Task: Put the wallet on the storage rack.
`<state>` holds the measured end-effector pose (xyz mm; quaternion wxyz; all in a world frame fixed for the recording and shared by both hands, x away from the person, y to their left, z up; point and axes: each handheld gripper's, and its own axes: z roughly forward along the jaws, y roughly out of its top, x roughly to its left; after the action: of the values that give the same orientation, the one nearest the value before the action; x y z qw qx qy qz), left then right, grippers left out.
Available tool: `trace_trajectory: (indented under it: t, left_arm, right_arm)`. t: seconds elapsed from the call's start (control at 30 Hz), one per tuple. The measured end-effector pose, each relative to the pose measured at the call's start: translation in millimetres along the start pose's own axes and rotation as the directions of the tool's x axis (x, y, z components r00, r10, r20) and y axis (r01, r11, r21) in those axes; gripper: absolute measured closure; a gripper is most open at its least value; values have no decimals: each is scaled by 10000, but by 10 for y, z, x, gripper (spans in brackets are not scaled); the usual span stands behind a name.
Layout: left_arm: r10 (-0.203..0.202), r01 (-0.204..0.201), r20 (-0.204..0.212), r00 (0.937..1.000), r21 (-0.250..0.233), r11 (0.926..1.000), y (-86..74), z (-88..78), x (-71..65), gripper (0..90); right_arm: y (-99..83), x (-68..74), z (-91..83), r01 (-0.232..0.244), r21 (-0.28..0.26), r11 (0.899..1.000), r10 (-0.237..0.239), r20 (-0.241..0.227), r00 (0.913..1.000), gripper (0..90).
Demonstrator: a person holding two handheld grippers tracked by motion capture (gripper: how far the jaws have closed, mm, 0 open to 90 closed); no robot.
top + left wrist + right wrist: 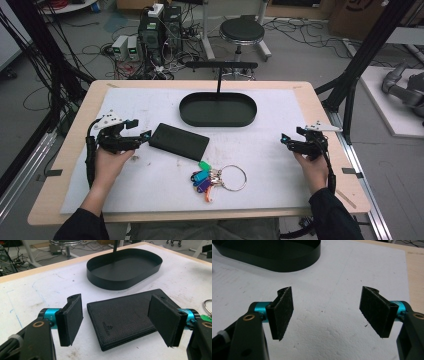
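From the high view, a wooden table (70, 130) carries a white mat (280, 170). A black oval tray (218, 109) sits toward the far middle of the mat, with a thin black post and crossbar rising behind it. Nearer the person and left of centre lies a black leather wallet (179, 141), flat and slightly skewed. In front of the wallet, close to the near edge, lies a bunch of keys (206, 179) with coloured plastic tags, joined to a large metal ring (233, 178). The left claw (136, 129), held in the person's left hand (111, 162), points toward the wallet's left end with its jaws spread, one tip just beside the wallet. The right claw (286, 142), held in the right hand (311, 167), rests over bare mat at the right side, well apart from the tray, wallet and keys, and it too looks spread. Beyond the table stand a round stool (242, 31) and tangled cables on the floor.

In the left gripper view, the left claw (117, 318) is wide apart, its two black pads on either side of the wallet (130, 315), which lies on the mat between and just beyond them. I cannot tell whether either pad touches it. The oval tray (100, 277) stands farther off, and part of the metal ring (207, 307) shows at the right edge.

In the right gripper view, the right claw (327, 313) is spread wide with white mat (332, 277) between its pads, holding nothing. The tray's curved wall (287, 261) shows at the upper left.
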<state>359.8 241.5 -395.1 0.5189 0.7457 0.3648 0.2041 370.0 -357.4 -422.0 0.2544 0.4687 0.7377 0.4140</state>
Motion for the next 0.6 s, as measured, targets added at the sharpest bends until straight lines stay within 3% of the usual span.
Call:
trace_trajectory:
  t: [0.07,0.27,0.6]
  left_arm:
    - [-100,99,75,9999,175,9998,3,50,9,280]
    - [-395,394,276,9988,55,9992,28,90,2,280]
    - [-761,762,285,9967,-18,9971,89,128,61,290]
  right_arm:
    - [4,19,-4,126,-28,9999,-126,10,9999,277]
    - [9,54,-4,299,-35,9995,-299,-101,9995,277]
    - [3,17,0,143,-47,9999,-143,-29,9999,277]
